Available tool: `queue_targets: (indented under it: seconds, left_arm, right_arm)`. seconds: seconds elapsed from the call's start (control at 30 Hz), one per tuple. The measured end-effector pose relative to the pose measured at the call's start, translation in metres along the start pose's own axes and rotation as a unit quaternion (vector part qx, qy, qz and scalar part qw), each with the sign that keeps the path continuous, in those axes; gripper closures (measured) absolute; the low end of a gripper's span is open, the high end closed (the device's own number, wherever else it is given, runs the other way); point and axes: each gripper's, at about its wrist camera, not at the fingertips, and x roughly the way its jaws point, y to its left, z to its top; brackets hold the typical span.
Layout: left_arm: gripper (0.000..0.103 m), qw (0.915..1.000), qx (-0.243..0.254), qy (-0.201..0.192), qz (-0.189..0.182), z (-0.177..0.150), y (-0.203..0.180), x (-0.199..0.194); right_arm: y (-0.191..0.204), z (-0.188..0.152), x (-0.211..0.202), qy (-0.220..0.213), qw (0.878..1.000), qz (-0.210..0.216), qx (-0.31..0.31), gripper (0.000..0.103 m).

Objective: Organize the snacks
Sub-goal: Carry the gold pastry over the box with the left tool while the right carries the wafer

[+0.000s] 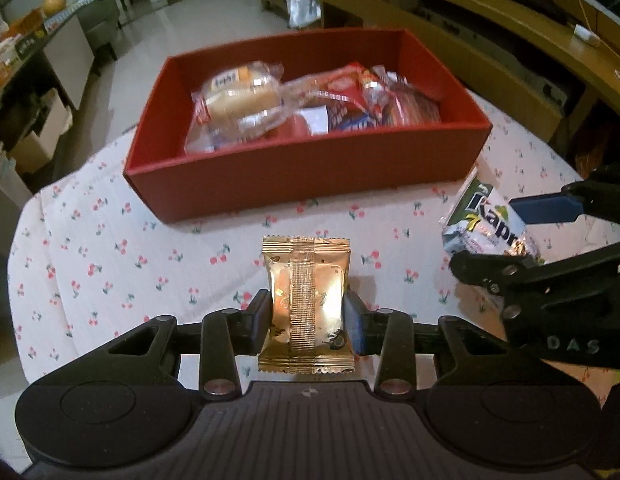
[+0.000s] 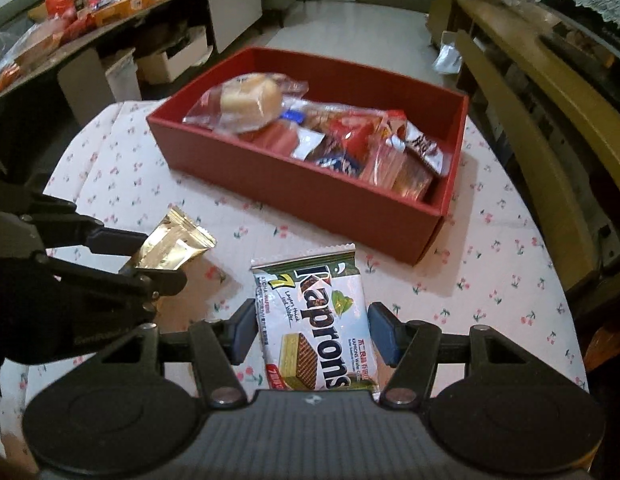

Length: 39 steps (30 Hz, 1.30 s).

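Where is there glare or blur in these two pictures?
Left wrist view: glare on the gold packet held in the left gripper; the red box looks slightly blurred. Right wrist view: the Kaprons wafer pack reads sharply; the room edges bend from the fisheye.

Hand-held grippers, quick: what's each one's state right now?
Left hand-held gripper: shut on the gold snack packet.
Right hand-held gripper: shut on the Kaprons wafer pack.

"Kaprons" with a yellow "7" on the white wafer packet [image 2: 316,326], "DAS" on the right gripper [image 1: 510,236].
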Motion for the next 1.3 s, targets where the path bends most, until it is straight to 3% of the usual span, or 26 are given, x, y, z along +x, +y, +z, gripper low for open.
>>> queue_targets:
  seconds: [0.7, 1.3]
  left_arm:
    - [0.056, 0.9968, -0.012, -0.072, 0.034, 0.056, 0.007, -0.015]
    - [0.057, 0.9935, -0.013, -0.099, 0.054, 0.097, 0.011, -0.005]
  right_arm:
    - [-0.018, 0.044, -0.013, -0.087, 0.995, -0.018, 0.050, 0.041]
    - [-0.038, 0.080, -0.001, -0.117, 0.990, -0.033, 0.070, 0.041]
